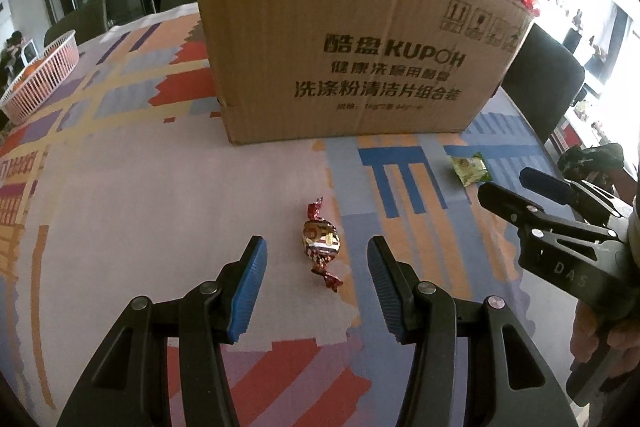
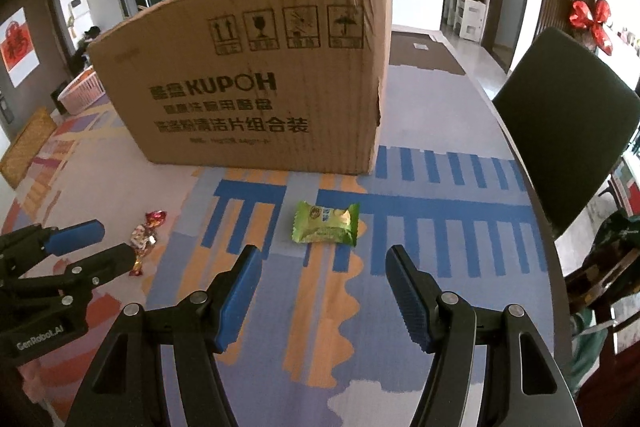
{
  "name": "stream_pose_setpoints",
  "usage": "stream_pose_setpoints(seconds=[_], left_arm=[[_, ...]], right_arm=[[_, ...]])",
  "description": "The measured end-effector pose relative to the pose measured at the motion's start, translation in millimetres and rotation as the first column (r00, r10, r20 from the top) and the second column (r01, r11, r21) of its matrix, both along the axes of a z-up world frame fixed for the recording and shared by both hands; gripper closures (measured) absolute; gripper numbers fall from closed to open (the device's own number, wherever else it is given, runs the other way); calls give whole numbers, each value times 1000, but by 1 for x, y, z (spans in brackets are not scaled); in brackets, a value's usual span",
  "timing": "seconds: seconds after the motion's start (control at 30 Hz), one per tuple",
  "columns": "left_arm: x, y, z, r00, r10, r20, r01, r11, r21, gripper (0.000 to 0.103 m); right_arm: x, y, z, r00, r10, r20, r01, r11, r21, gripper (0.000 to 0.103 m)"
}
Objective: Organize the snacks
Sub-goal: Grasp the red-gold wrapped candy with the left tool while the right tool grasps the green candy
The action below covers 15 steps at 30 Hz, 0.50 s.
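A red and gold twist-wrapped candy [image 1: 321, 242] lies on the patterned tablecloth, between and just ahead of the blue pads of my left gripper [image 1: 316, 259], which is open and not touching it. A green snack packet [image 2: 326, 223] lies flat in front of my right gripper [image 2: 322, 267], also open with nothing between its fingers. The same packet [image 1: 470, 167] shows in the left wrist view beyond the right gripper [image 1: 516, 187]. The candy [image 2: 146, 235] and the left gripper [image 2: 98, 243] show at the left of the right wrist view. A large cardboard box [image 1: 352, 39] stands behind both snacks.
A pink basket [image 1: 40, 75] with orange fruit sits at the table's far left. A dark chair [image 2: 568, 123] stands at the table's right edge. A woven mat [image 2: 28, 143] lies at the left edge. A hand [image 1: 600, 339] holds the right gripper.
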<state>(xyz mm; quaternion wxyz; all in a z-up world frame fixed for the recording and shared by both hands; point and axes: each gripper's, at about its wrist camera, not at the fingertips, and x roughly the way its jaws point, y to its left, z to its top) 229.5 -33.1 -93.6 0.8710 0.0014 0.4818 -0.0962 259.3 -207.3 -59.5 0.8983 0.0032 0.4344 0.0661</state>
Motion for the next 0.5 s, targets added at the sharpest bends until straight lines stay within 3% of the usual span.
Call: stream_pose_setpoints(seconds=[0.23,0.43,0.5], left_arm=[[12,1,-15,999,13,-44,-13,1000,-17,53],[20,1,-21,999,17,-46,-18,1000,-10,61],[23,0,-21,999,15,-46,-15,1000,-10,69]], right_arm=[[21,0,-12,1000,-5,-26,4,1000,-21,38],[37,3,-23,999,0,-54,-2,1000,-31,38],[42,3,-24,998,-3,-60,1,999,-35,38]])
